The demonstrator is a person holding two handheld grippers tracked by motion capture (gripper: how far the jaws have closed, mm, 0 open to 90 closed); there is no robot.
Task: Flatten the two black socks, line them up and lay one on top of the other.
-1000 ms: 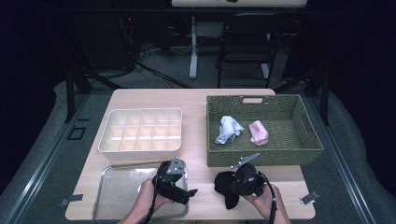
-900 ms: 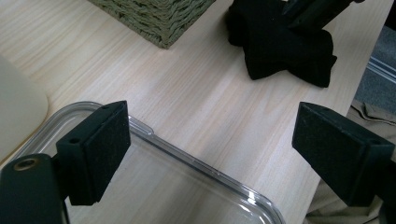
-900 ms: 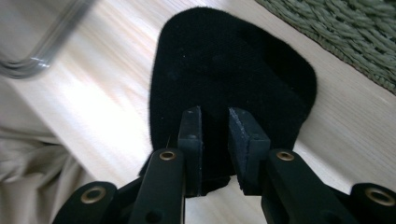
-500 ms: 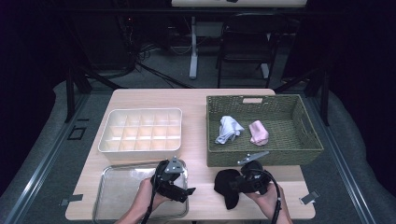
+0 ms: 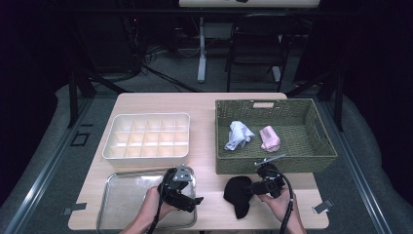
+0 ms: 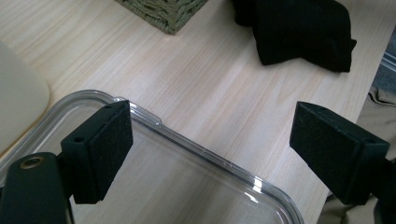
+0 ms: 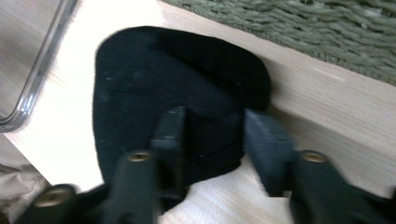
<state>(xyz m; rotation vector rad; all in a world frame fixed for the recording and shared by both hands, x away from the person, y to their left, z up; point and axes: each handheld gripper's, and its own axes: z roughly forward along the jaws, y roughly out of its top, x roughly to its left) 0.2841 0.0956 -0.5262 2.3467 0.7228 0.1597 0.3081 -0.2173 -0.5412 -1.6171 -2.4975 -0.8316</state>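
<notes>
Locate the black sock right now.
In the high view the black sock lies on the table's near edge, below the wicker basket, right of the clear tray.

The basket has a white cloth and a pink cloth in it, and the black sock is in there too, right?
Not quite. The basket holds the white cloth and pink cloth, but the black sock lies on the table in front of it, as the high view shows.

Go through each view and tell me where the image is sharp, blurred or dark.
High view: table evenly lit, the room behind nearly black. Left gripper view: sharp, with a small glare spot on the clear tray rim. Right gripper view: motion blur smears the right claw and black cloth; the tabletop looks washed out.
</notes>
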